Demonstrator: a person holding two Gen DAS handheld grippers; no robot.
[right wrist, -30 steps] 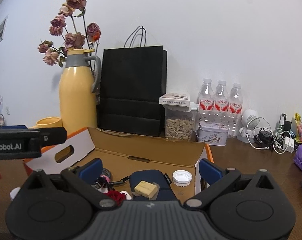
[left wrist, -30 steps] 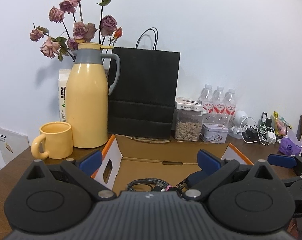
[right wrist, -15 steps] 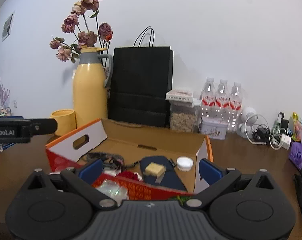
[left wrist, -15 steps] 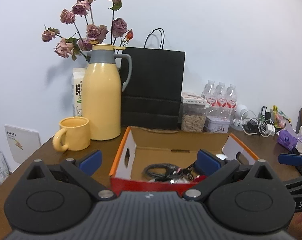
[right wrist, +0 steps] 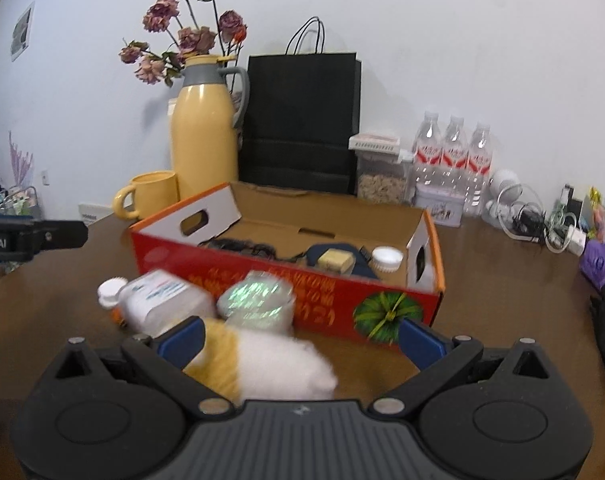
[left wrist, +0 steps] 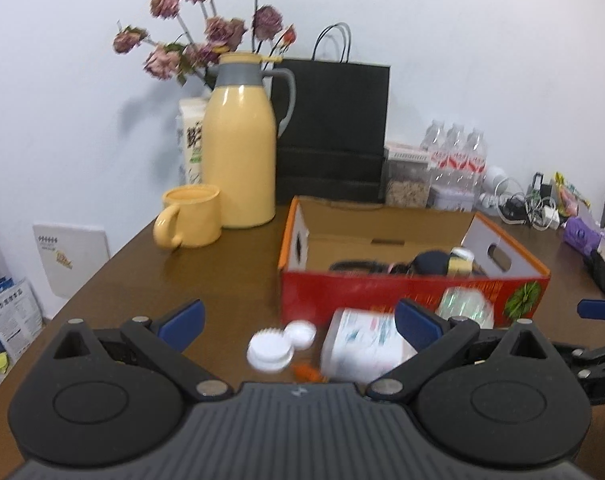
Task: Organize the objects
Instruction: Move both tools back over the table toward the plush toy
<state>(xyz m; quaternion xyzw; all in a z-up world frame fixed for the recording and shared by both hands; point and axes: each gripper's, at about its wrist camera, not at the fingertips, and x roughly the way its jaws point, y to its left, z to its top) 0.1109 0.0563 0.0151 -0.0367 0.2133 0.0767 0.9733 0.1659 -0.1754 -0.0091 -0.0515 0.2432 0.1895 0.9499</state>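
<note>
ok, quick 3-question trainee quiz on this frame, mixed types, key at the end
1. True or false: the yellow mug stands inside the red cardboard box.
2. Multiple choice: the white bottle in front of the box is A) upright, B) lying on its side, C) held in a gripper.
3. Fill in: both the left gripper and the right gripper have their jaws ____.

Key:
1. False; it stands on the table beside the yellow thermos jug.
2. B
3. open

"bot.AI" on the left tool (right wrist: pixel 30 238); "DA" on the right tool (left wrist: pixel 598 372).
</note>
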